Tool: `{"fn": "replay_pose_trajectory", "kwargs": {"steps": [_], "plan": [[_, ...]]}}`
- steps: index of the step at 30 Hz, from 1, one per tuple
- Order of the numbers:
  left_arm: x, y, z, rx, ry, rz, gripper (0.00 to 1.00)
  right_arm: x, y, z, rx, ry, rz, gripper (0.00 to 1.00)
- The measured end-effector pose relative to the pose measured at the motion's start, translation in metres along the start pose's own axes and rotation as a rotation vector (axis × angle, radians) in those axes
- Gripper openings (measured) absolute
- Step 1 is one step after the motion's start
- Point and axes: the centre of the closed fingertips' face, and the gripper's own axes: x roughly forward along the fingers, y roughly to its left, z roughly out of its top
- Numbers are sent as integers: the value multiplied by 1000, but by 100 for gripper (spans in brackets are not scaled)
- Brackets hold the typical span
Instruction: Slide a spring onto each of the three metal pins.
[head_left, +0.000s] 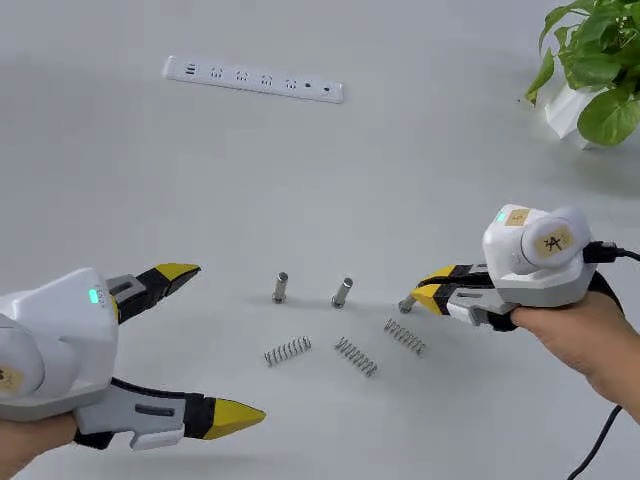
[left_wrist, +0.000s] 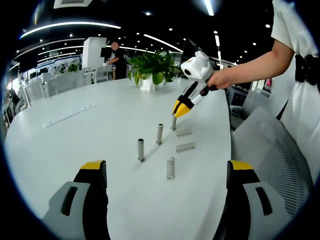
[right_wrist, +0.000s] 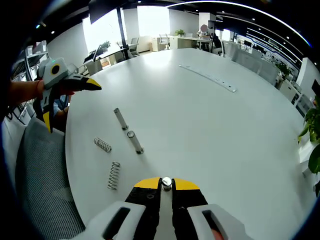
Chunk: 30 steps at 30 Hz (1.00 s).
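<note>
Our table (head_left: 420, 170) is a broad pale top, with a power strip (head_left: 253, 80) far back and a plant (head_left: 590, 60) at its corner. Our left gripper (head_left: 228, 340) hangs near us, jaws wide apart and holding nothing. Our right gripper (head_left: 420, 296) has its jaws clamped on the right pin (right_wrist: 166, 184), close to its top.

We judge the pins stiff, smooth and easily tipped, so hold them low, leaving the top free. They are short silver posts on wider feet. The left pin (head_left: 281, 287) and middle pin (head_left: 342, 292) stand just beside the held one.

The springs (head_left: 355, 357) look light, squashy and prone to roll, so we would pinch one gently at mid-coil. They are thin silvery coils lying just before the pins.
</note>
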Motion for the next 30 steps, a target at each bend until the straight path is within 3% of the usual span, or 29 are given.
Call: {"fn": "replay_pose_trajectory", "kwargs": {"steps": [30], "plan": [[1,-1,-1,-6,-2,-1,99,3,4,3,-14,-12,4,5]]}}
